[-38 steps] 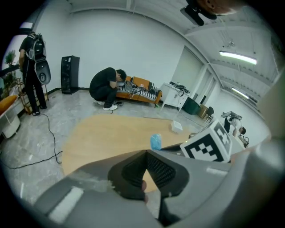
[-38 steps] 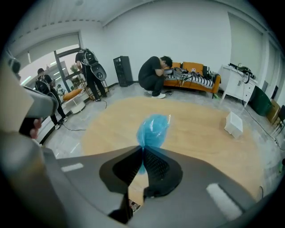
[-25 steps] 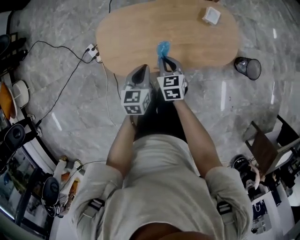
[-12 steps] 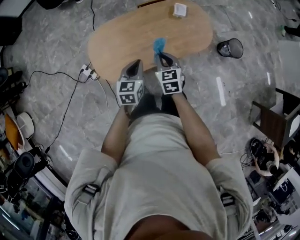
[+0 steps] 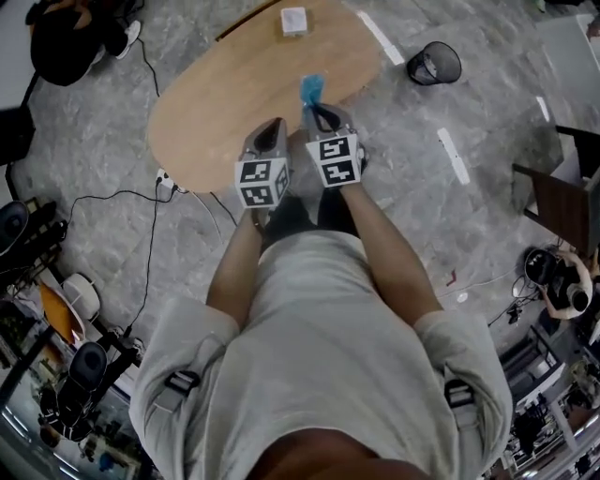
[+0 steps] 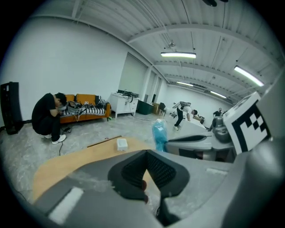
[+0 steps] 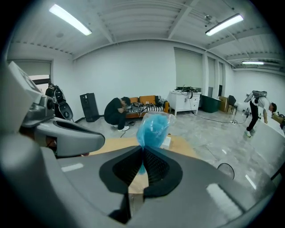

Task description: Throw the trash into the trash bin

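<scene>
A crumpled blue plastic wrapper (image 5: 311, 89) sticks up from my right gripper (image 5: 314, 110), which is shut on its lower end, in the air above the near edge of the oval wooden table (image 5: 216, 112). In the right gripper view the wrapper (image 7: 152, 128) rises from the closed pads. My left gripper (image 5: 273, 131) hangs close beside it on the left, shut with nothing in it (image 6: 146, 152). The black mesh trash bin (image 5: 434, 63) stands on the floor beyond the table's right end; it also shows low on the right of the right gripper view (image 7: 225, 170).
A small white box (image 5: 294, 21) lies at the table's far end. A person in black (image 5: 70, 37) crouches on the floor at far left, by an orange sofa (image 6: 84, 103). Cables and a power strip (image 5: 167, 184) lie left of the table. A dark chair (image 5: 567, 202) stands at right.
Both grippers have stayed side by side with the blue wrapper held. The view has swung: the table and white box have slid left and the bin has moved up towards the top.
</scene>
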`<state>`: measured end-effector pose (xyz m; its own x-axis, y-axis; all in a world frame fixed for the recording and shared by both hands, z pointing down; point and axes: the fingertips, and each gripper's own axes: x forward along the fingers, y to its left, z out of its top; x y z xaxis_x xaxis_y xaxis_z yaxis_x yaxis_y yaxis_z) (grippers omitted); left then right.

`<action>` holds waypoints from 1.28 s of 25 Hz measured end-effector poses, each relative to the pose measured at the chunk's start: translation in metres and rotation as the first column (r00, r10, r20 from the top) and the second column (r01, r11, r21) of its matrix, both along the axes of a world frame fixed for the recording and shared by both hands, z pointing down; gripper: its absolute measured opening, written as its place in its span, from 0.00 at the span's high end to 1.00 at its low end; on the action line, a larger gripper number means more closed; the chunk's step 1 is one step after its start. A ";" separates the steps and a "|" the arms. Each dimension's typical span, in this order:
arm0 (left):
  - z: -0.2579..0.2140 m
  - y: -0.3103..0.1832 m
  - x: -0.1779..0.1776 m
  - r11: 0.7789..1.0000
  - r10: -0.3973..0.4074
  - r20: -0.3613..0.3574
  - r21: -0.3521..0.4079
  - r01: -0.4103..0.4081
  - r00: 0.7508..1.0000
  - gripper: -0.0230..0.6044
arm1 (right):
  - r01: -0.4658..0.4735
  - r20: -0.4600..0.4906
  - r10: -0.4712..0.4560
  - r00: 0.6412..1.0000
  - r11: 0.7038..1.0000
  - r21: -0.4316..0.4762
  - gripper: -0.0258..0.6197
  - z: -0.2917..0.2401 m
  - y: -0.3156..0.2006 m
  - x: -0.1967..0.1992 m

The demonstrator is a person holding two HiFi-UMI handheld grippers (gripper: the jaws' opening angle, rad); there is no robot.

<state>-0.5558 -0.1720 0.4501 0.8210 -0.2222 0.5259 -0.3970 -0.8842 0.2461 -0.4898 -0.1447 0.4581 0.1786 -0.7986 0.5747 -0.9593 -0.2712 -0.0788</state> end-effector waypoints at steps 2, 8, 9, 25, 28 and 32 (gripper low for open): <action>0.005 0.017 0.032 0.999 0.033 0.009 -0.008 -0.033 0.999 0.93 | -0.025 0.010 0.025 1.000 1.000 0.002 0.93 0.002 0.013 0.030; 0.014 0.058 0.119 0.992 0.122 0.027 -0.015 -0.121 0.992 0.93 | -0.125 0.032 0.124 0.992 0.992 0.006 0.93 0.010 0.055 0.119; 0.014 0.064 0.132 0.991 0.136 0.030 -0.012 -0.135 0.990 0.93 | -0.141 0.035 0.141 0.989 0.990 0.008 0.93 0.010 0.063 0.134; 0.005 0.151 0.284 0.952 0.307 0.017 0.005 -0.307 0.952 0.93 | -0.350 0.053 0.348 0.936 0.936 0.043 0.93 0.003 0.166 0.277; 0.010 0.155 0.309 0.944 0.331 0.017 -0.007 -0.331 0.943 0.93 | -0.381 0.048 0.379 0.924 0.924 0.036 0.93 0.006 0.176 0.301; 0.019 0.163 0.349 0.930 0.368 0.014 -0.019 -0.368 0.930 0.93 | -0.418 0.033 0.417 0.908 0.908 0.014 0.93 0.012 0.191 0.340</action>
